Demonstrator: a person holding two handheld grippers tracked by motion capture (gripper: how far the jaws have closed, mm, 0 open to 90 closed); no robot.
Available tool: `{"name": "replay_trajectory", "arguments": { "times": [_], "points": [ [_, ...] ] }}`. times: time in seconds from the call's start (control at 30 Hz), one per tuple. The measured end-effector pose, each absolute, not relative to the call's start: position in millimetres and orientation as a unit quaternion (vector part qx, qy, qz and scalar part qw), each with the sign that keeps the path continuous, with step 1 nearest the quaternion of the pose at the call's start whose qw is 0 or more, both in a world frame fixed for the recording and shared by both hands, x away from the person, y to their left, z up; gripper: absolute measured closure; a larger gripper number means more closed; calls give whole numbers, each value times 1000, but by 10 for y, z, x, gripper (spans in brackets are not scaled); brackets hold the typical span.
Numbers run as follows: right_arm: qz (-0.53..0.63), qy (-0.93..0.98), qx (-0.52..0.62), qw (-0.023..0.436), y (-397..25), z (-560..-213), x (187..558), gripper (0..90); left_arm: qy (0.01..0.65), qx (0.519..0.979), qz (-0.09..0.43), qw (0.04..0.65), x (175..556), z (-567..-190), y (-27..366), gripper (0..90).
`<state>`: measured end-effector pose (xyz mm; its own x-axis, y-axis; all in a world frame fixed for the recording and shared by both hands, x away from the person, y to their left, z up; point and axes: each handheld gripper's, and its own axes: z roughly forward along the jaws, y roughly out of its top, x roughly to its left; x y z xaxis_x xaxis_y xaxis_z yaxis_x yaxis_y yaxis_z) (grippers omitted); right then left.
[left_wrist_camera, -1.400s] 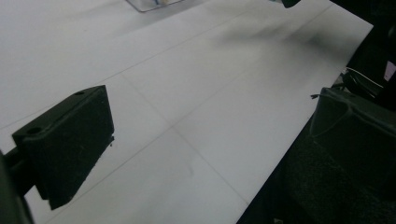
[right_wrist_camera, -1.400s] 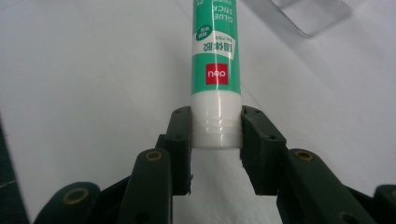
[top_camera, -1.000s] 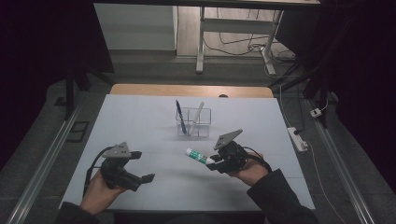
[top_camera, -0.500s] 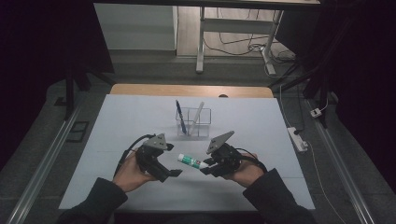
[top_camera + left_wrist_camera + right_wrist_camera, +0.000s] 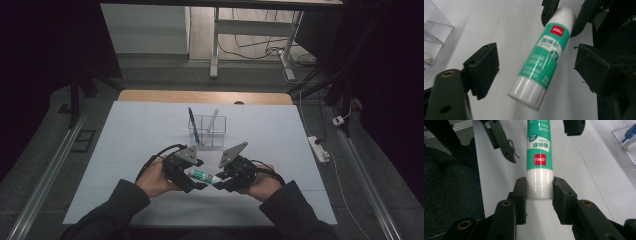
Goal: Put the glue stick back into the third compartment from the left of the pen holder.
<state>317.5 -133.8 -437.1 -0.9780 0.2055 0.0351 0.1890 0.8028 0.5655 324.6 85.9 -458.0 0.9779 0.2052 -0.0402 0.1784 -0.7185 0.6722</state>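
Observation:
A green and white glue stick [image 5: 202, 175] hangs just above the white table sheet [image 5: 125, 135], between my two grippers. My right gripper [image 5: 218, 179] is shut on its white end [image 5: 539, 187], and the stick [image 5: 539, 150] points away from it. My left gripper [image 5: 195, 178] stands open, one jaw on each side of the stick's other end [image 5: 529, 91]. In the left gripper view its pads [image 5: 485, 66] sit apart from the green label [image 5: 544, 57] with a gap on both sides.
A clear plastic holder [image 5: 214, 134] stands behind the grippers with a blue pen [image 5: 193, 125] and a white pen [image 5: 210, 122] leaning in it. A white power strip [image 5: 319, 149] lies beside the table's right edge. A wooden table edge [image 5: 205, 96] runs along the back.
My left gripper has swung right from the table's left side until its open jaws straddle the glue stick. The right gripper has carried the stick slightly left and nearer to me.

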Motion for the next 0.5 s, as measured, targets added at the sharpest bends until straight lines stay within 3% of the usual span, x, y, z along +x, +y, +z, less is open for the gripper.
{"name": "replay_trajectory", "arguments": {
  "times": [0.5],
  "points": [
    [285,955,85,12,-1332,-4393,3160,655,64,937,14,342,3237,-4605,1035,495]
  ]
}}
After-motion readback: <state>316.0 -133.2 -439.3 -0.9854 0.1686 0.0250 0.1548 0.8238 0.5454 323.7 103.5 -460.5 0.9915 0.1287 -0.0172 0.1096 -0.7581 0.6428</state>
